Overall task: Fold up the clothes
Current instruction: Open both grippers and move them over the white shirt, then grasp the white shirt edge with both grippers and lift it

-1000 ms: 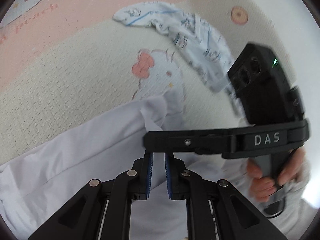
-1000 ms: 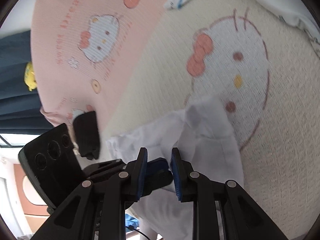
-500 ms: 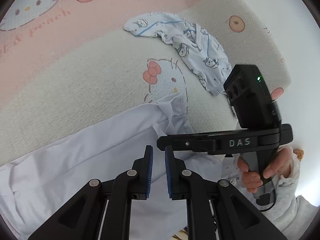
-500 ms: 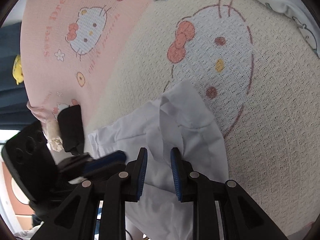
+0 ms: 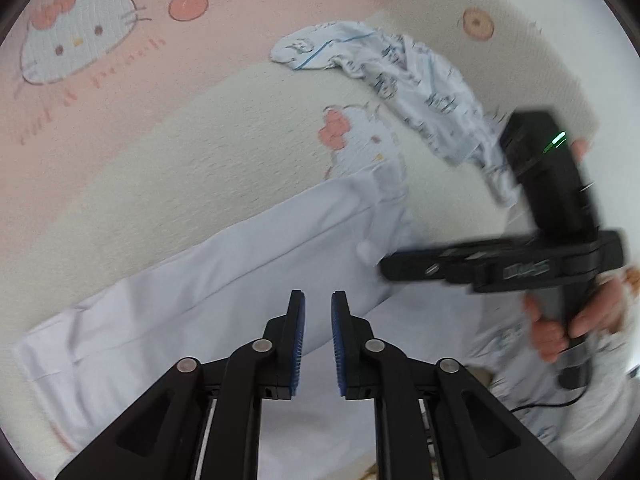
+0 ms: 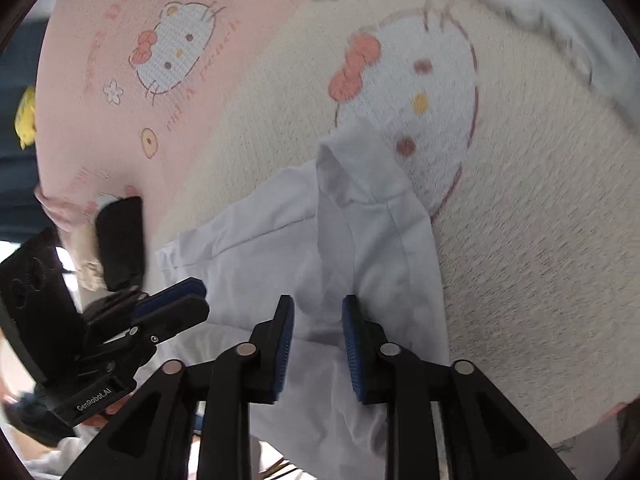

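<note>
Over the white shirt [image 6: 320, 240], both grippers' fingers [image 5: 298, 332] [image 6: 354, 344] hover parted, gripping nothing.

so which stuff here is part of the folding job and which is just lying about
In the job:
white shirt
left gripper
right gripper

Lying about:
printed baby garment
cartoon cat blanket, under everything
yellow toy

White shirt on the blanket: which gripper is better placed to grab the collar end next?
Right, probably. The right gripper is open, with the white shirt and its collar just ahead of its fingers. The left gripper hangs over the long middle, further from the collar.
</note>
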Demonstrator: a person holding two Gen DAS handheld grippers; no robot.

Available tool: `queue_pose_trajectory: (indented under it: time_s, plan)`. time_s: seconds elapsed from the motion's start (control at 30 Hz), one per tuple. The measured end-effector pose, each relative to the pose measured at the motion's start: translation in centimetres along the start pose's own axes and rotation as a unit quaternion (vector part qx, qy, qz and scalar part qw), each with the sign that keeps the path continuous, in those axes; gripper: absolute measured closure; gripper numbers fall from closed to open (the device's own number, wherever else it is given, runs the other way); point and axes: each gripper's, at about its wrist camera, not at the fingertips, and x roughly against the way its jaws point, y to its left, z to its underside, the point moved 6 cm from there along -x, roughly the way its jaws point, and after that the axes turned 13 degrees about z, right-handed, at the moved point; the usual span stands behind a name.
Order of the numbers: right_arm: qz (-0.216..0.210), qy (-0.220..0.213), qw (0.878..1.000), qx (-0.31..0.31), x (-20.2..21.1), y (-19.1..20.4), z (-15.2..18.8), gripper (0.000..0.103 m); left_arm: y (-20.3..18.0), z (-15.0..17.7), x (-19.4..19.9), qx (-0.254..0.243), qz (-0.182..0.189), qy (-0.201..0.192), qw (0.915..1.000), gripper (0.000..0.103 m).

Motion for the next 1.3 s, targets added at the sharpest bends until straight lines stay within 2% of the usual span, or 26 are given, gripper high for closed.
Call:
queue_pose_trajectory:
  time_s: [0.03, 0.07, 0.13, 0.27, 0.47, 0.63, 0.7, 0.77, 0.97, 1.07, 1.17, 1.2, 1.27, 1.3]
  plan:
    - [0.008, -0.016, 1.000, 0.008, 0.6, 0.3, -0.1, 0.050, 0.1, 0.3, 0.4, 0.003, -0.005, -0.002, 1.0000, 0.080]
    - [0.012, -0.034, 0.999, 0.018, 1.2, 0.7, -0.1, 0.047, 0.3, 0.6, 0.9, 0.006, -0.010, -0.004, 0.9999, 0.066]
    - [0.013, -0.064, 0.997, 0.050, 2.5, 2.1, 0.2, 0.046, 0.6, 1.1, 1.7, 0.012, -0.021, -0.009, 0.9997, 0.045]
    - [0.044, -0.116, 0.985, 0.119, 4.3, 5.1, 1.6, 0.040, 1.4, 2.2, 4.4, 0.048, -0.013, -0.038, 0.9981, 0.043]
    - [0.119, -0.150, 0.959, 0.209, 6.4, 6.5, 3.9, 0.040, 2.0, 4.6, 8.4, 0.038, -0.072, -0.069, 0.9942, 0.043]
    - [0.197, -0.181, 0.924, 0.272, 8.1, 6.6, 5.8, 0.040, 2.2, 7.1, 11.3, 0.016, -0.125, -0.095, 0.9874, 0.043]
    - [0.221, -0.197, 0.907, 0.299, 8.8, 6.7, 7.1, 0.040, 2.4, 8.1, 12.0, 0.008, -0.138, -0.098, 0.9855, 0.043]
    - [0.234, -0.209, 0.896, 0.315, 9.2, 6.7, 7.9, 0.040, 2.6, 9.0, 11.5, -0.021, -0.163, -0.087, 0.9826, 0.043]
    - [0.277, -0.213, 0.876, 0.332, 9.0, 7.2, 10.2, 0.040, 3.0, 11.8, 10.2, -0.104, -0.236, -0.052, 0.9648, 0.043]
    - [0.338, -0.220, 0.839, 0.365, 7.8, 7.4, 11.4, 0.039, 3.3, 13.1, 9.6, -0.146, -0.271, -0.034, 0.9508, 0.043]
    - [0.409, -0.214, 0.777, 0.429, 5.9, 7.4, 12.9, 0.038, 3.4, 14.4, 9.0, -0.187, -0.306, -0.016, 0.9335, 0.043]
    - [0.417, -0.210, 0.764, 0.445, 5.3, 7.5, 13.3, 0.038, 3.5, 14.8, 8.8, -0.201, -0.317, -0.010, 0.9270, 0.043]
    - [0.428, -0.202, 0.742, 0.475, 4.1, 7.6, 14.2, 0.038, 4.1, 15.2, 8.5, -0.188, -0.309, -0.007, 0.9322, 0.043]
    - [0.431, -0.200, 0.736, 0.483, 3.6, 7.6, 14.5, 0.038, 4.4, 15.4, 8.4, -0.178, -0.308, -0.006, 0.9346, 0.043]
